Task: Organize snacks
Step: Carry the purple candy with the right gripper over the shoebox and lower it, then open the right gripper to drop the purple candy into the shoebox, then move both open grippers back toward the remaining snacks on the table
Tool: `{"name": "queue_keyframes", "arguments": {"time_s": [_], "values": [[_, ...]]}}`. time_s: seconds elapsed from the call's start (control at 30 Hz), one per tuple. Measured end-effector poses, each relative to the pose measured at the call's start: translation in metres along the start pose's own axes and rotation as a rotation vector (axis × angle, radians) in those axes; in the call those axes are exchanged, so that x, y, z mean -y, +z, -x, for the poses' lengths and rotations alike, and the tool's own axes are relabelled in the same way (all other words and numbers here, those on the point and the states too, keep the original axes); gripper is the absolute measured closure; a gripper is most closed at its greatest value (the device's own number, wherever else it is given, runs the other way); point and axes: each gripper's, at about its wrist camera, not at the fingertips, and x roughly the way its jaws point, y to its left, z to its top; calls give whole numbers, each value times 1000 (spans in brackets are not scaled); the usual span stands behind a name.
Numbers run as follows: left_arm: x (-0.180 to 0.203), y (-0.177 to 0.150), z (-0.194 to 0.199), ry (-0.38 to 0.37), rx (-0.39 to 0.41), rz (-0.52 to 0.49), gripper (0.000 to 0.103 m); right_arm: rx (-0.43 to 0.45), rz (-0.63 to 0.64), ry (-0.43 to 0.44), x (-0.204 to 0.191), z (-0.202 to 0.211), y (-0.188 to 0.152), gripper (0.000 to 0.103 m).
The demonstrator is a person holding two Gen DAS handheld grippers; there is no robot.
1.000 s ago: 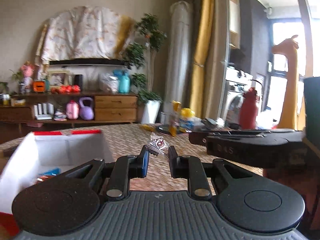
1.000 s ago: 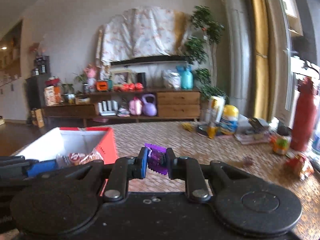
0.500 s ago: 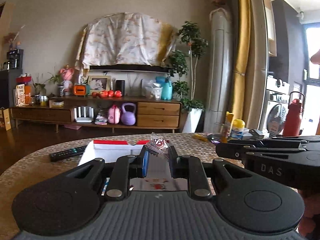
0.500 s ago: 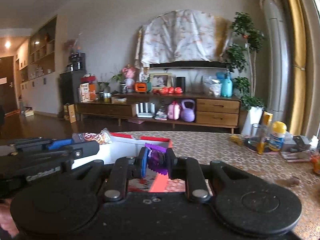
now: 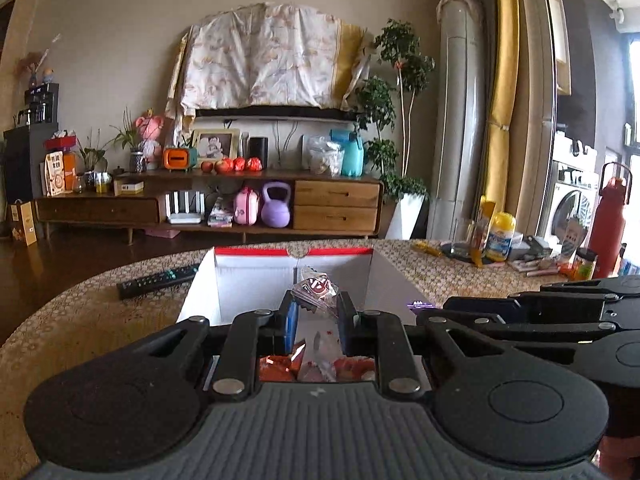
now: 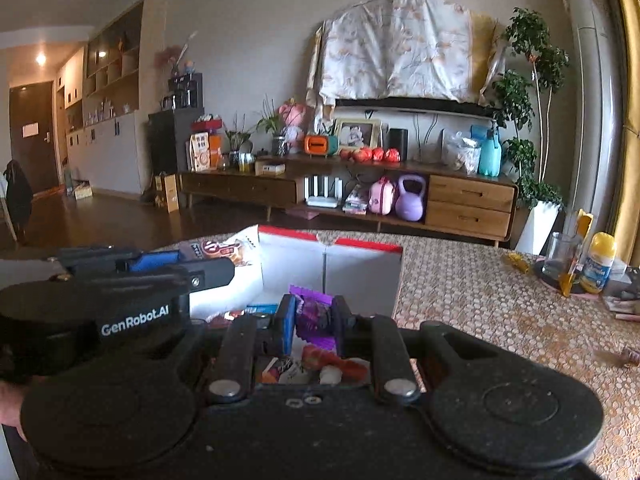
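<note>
**A:** Right, start at the jaws. What does each one have?

**B:** The left gripper [image 5: 314, 314] is clenched on a clear snack packet [image 5: 315, 289] with a red-and-white logo. The right gripper [image 6: 314, 322] is clamped on a purple wrapper [image 6: 313, 312]. Both hang over the open white box [image 5: 256, 280] with the red rim, above the snacks already inside.

**A:** What could go wrong?

**B:** The two tools sit very close, side by side. I'd guess they could knock each other on release, or a packet could catch a pad and drop on the table [image 6: 480, 300] outside the wall.

**A:** And how do the packets lie?

**B:** Each seems to stand on end, long axis roughly upright, top edge poking above the fingers. The purple one tilts slightly left.
</note>
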Motion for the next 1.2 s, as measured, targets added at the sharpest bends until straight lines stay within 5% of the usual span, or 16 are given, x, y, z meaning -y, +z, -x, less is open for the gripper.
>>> {"name": "queue_keyframes", "arguments": {"time_s": [0.27, 0.43, 0.5, 0.7, 0.83, 1.2], "values": [[-3, -7, -10, 30, -50, -8, 78, -42, 13, -8, -4, -7, -9, 81], [-6, -8, -9, 76, -38, 3, 37, -59, 16, -18, -3, -8, -14, 76], [-7, -6, -9, 79, -37, 15, 32, -56, 8, -29, -1, -5, -15, 73], [2, -2, -6, 68, -21, -2, 29, -27, -28, -36, 10, 4, -15, 59], [16, 3, -3, 44, 3, -16, 22, -5, -43, -61, 21, 14, -16, 58], [80, 16, -17, -53, 16, -78, 17, 52, -129, -256, 86, 56, -33, 42]]}}
